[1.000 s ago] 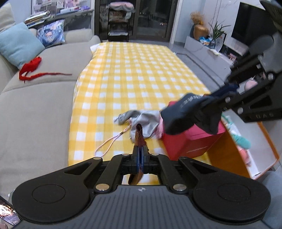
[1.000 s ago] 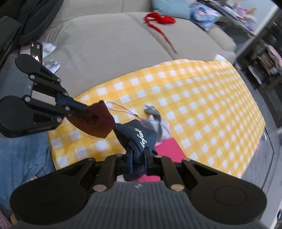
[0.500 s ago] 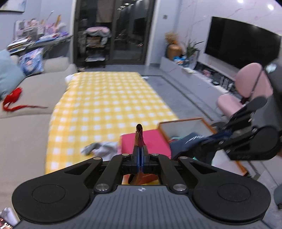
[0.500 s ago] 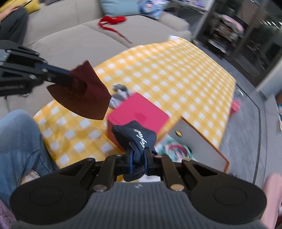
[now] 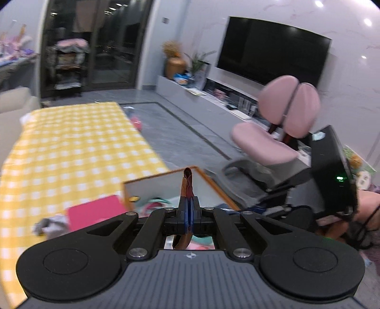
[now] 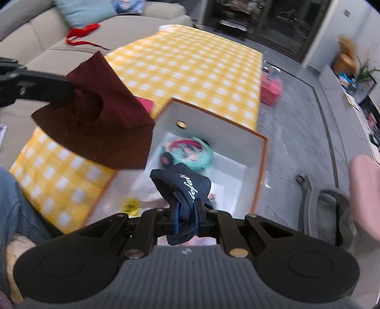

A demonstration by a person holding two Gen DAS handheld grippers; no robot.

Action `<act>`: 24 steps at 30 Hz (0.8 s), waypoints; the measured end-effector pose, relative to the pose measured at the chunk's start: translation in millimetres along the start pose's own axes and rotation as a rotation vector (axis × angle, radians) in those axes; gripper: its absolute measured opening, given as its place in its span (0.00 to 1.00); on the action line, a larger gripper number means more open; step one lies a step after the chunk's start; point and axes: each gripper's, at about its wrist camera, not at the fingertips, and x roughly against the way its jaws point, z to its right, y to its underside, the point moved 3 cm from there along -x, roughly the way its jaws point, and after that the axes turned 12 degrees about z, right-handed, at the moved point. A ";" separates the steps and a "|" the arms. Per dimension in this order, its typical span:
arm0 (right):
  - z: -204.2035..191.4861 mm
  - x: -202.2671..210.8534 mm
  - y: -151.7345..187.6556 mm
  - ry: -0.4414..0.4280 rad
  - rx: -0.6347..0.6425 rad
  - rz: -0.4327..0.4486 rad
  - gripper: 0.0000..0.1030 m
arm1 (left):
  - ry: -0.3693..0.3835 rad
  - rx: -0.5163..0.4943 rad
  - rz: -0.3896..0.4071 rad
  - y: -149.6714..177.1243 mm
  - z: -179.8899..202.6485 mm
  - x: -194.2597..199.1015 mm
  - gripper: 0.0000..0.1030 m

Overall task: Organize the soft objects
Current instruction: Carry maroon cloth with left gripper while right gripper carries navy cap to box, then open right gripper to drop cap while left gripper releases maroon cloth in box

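Observation:
My left gripper [image 5: 189, 207] is shut on a dark red cloth [image 5: 187, 184], seen edge-on in the left wrist view. In the right wrist view the same dark red cloth [image 6: 99, 118] hangs at upper left over the box's near corner. My right gripper [image 6: 186, 210] is shut on a navy cloth with white lettering [image 6: 182, 184], held above the open box [image 6: 213, 118] with white inner walls and orange edges. A teal and pink soft item [image 6: 190, 149] lies inside the box. A grey garment [image 5: 48, 224] lies on the yellow checked cloth [image 5: 71, 147].
A pink-red box [image 5: 95, 212] sits on the checked cloth beside the open box. A beige sofa [image 6: 54, 31] holds a red cloth [image 6: 82, 33] and a light blue cushion [image 6: 83, 10]. A pink chair [image 5: 280, 133] stands to the right on the grey floor. A person's jeans-clad leg [image 6: 14, 211] is at left.
Both grippers have swung right from the checked cloth to the open box, each keeping its cloth. The right wrist view has rolled and now looks down into the box.

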 end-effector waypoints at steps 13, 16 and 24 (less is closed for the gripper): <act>41.1 -48.5 -4.2 0.028 -0.089 -0.024 0.09 | -0.004 -0.032 -0.164 19.2 -3.1 -100.7 0.02; 48.0 -71.0 -7.8 0.046 -0.084 -0.031 0.09 | -0.046 -0.035 -0.194 25.1 -12.2 -121.2 0.02; 51.7 -120.6 -6.5 0.064 -0.043 -0.064 0.10 | -0.094 -0.060 -0.307 49.7 -27.5 -149.3 0.02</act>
